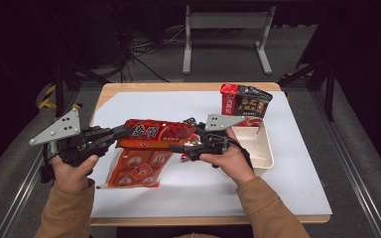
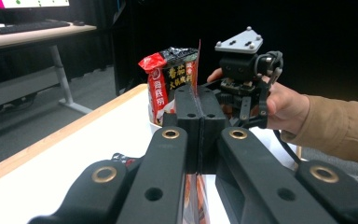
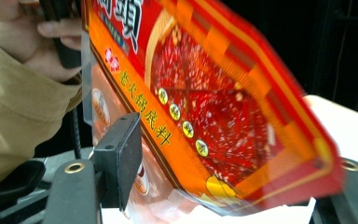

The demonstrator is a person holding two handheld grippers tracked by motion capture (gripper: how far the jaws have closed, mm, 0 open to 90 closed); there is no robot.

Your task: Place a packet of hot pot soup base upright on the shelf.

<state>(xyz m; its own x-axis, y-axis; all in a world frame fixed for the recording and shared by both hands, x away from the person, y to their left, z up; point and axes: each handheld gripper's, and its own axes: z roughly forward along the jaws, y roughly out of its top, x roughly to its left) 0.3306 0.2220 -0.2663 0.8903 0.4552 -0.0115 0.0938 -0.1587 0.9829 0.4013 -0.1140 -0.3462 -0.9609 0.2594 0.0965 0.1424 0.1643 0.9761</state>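
Red sauce packet held above the white sheet between both grippers, over a second red packet lying flat. Left gripper, jaws fully closed, clamps the packet's left edge. Right gripper stands at the packet's right end, jaws parted with the packet between them, pads not pressing. Behind: cream tray and dark noodle bag

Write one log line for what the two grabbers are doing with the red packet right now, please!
left gripper: shut on red packet edge | right gripper: open, jaws around packet's other end | packet: lifted above white sheet
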